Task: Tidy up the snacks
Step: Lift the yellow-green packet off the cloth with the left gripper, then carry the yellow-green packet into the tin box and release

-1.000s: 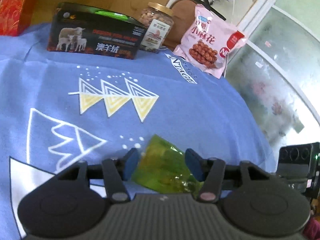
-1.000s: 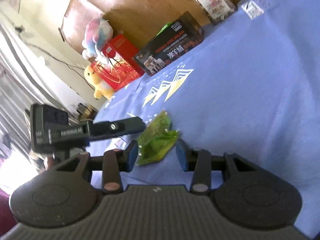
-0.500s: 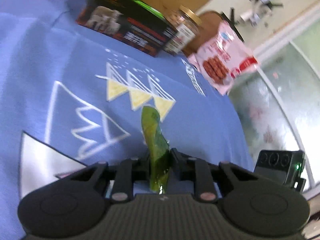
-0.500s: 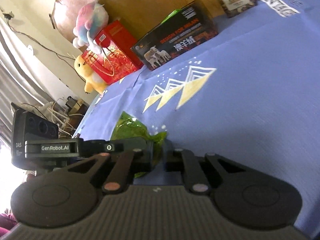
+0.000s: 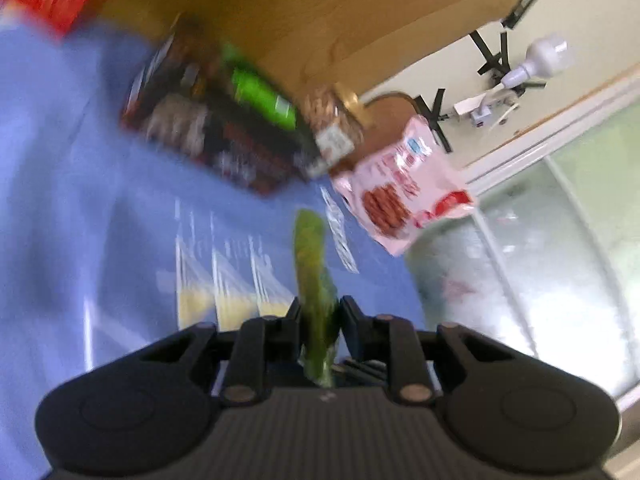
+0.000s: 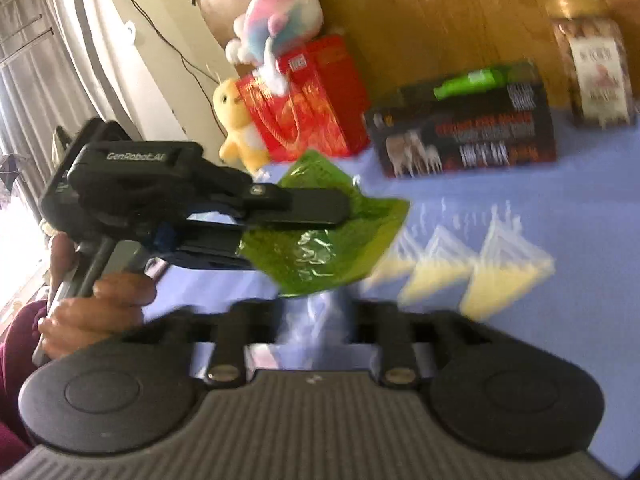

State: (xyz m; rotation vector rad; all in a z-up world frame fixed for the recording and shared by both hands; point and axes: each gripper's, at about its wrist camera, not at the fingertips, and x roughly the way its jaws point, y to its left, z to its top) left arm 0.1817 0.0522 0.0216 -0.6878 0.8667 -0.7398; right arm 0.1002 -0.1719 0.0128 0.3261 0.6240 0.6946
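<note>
Left wrist view: green packet lifted above the table

The left tool [image 5: 319, 318] is clenched on a green snack packet [image 5: 314, 280], held edge-on above the blue-clothed table [image 5: 60, 220]. From the right wrist camera, the packet [image 6: 324, 248] hangs clear of the cloth in the left tool [image 6: 304, 216]. The right tool [image 6: 316, 320] stands released, its fingers apart just below the packet. A dark box [image 6: 464, 132], nut jar [image 6: 596, 76] and pink snack bag [image 5: 400, 196] line the far edge.

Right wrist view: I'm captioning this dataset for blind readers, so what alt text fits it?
The left gripper, held in a hand, pinches a green snack packet above a blue tablecloth. Behind stand a dark box, a jar, a red bag and plush toys.
</note>
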